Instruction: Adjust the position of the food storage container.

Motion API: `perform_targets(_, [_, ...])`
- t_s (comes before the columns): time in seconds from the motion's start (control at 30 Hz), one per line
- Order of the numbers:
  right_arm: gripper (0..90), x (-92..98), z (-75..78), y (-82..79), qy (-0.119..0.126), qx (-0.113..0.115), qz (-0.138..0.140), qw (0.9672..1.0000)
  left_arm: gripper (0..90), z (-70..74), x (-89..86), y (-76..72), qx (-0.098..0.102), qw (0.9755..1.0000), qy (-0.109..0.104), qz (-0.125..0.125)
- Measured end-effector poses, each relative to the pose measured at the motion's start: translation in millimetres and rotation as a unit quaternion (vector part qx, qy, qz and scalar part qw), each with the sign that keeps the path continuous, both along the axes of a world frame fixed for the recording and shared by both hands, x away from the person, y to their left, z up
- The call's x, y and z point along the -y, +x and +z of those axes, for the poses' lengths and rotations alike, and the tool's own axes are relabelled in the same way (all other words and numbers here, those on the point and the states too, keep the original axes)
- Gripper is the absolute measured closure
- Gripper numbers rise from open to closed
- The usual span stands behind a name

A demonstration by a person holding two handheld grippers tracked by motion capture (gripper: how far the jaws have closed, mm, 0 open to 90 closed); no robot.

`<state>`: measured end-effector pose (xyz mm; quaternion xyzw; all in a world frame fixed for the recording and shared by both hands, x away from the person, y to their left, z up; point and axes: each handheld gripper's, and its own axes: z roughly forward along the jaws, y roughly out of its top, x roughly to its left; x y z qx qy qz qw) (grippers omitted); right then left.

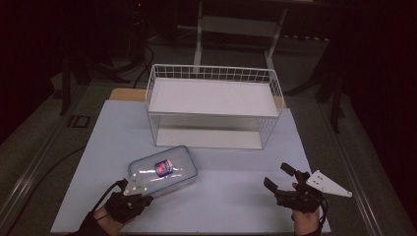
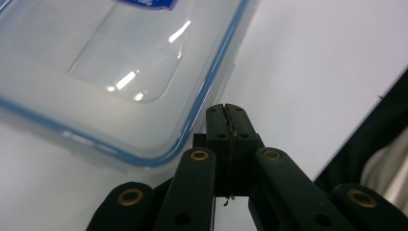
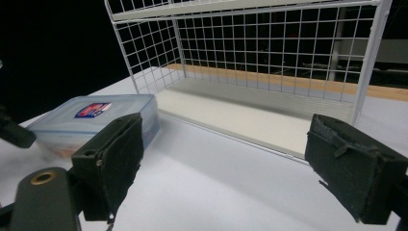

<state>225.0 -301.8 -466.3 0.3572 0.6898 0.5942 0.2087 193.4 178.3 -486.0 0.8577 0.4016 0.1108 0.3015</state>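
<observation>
— Left gripper (image 2: 226, 111) first: what are its jaws doing?

— Pressed flat together with nothing between them. In the left gripper view the tips sit just beside the near corner of the plastic container (image 2: 120, 72), right at its blue-trimmed lid edge; whether they touch it I cannot tell.

— And from above?

— Same gripper (image 1: 132, 189) sits at the container's (image 1: 162, 169) near-left corner, held by a gloved hand (image 1: 120, 209) at the table's front edge.

— Right gripper?

— Spread wide, holding nothing. In its own view the two black pads (image 3: 113, 163) stand far apart over bare tabletop. In the high view that gripper (image 1: 282, 182) hovers at the front right of the white table (image 1: 236, 196), well apart from the container.

— Where does the container lie?

— Flat on the table, front left of centre, lid on, with a red-and-blue label (image 1: 163, 167) on top. Behind it stands a white wire shelf rack (image 1: 214, 105), with an upper and a lower board, both bare.
</observation>
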Motion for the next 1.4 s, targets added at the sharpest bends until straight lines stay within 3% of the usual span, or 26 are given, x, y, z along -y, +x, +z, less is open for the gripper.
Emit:
perform_targets(0.2, [13.2, -0.2, 0.0, 0.0, 0.000, 0.000, 0.000, 1.0000, 89.8, 15.8, -18.6, -0.2, 0.022, 0.9996, -0.001, 0.016])
perform_targets(0.3, [13.2, -0.5, 0.1, -0.3, -0.002, 0.000, 0.001, 1.0000, 89.8, 17.9, -35.0, 4.5, 0.032, 0.9985, 0.005, 0.043])
perform_targets(0.47, [13.2, -0.7, 0.7, -0.8, 0.000, 0.001, 0.001, 1.0000, 89.8, 2.5, -60.8, 23.9, 0.020, 0.9953, 0.004, 0.094])
perform_targets(0.6, [13.2, -1.0, 0.9, -1.3, -0.001, 0.002, 0.001, 1.0000, 89.8, -12.9, -70.6, 39.9, 0.007, 0.9939, 0.003, 0.110])
perform_targets(0.7, [13.2, -1.4, 1.0, -1.2, -0.001, 0.003, 0.001, 1.0000, 89.8, -22.2, -71.4, 49.7, 0.004, 0.9949, -0.007, 0.100])
perform_targets(0.73, [13.2, -1.5, 0.9, -1.4, -0.001, 0.002, 0.001, 1.0000, 89.8, -24.4, -71.3, 51.9, 0.009, 0.9960, -0.019, 0.087])
perform_targets(0.9, [13.2, -1.3, 0.9, -1.1, 0.000, 0.001, 0.001, 1.0000, 89.8, -33.1, -75.3, 59.7, 0.005, 0.9963, -0.035, 0.078])
perform_targets(1.1, [13.2, -3.1, 0.9, -0.9, -0.003, 0.001, 0.003, 1.0000, 89.7, -33.8, -64.6, 71.2, 0.009, 0.9974, -0.027, 0.067])
perform_targets(1.4, [13.2, -2.6, 0.7, -0.8, -0.003, 0.002, 0.003, 1.0000, 89.8, -32.8, -34.5, 92.8, 0.014, 0.9989, -0.019, 0.041])
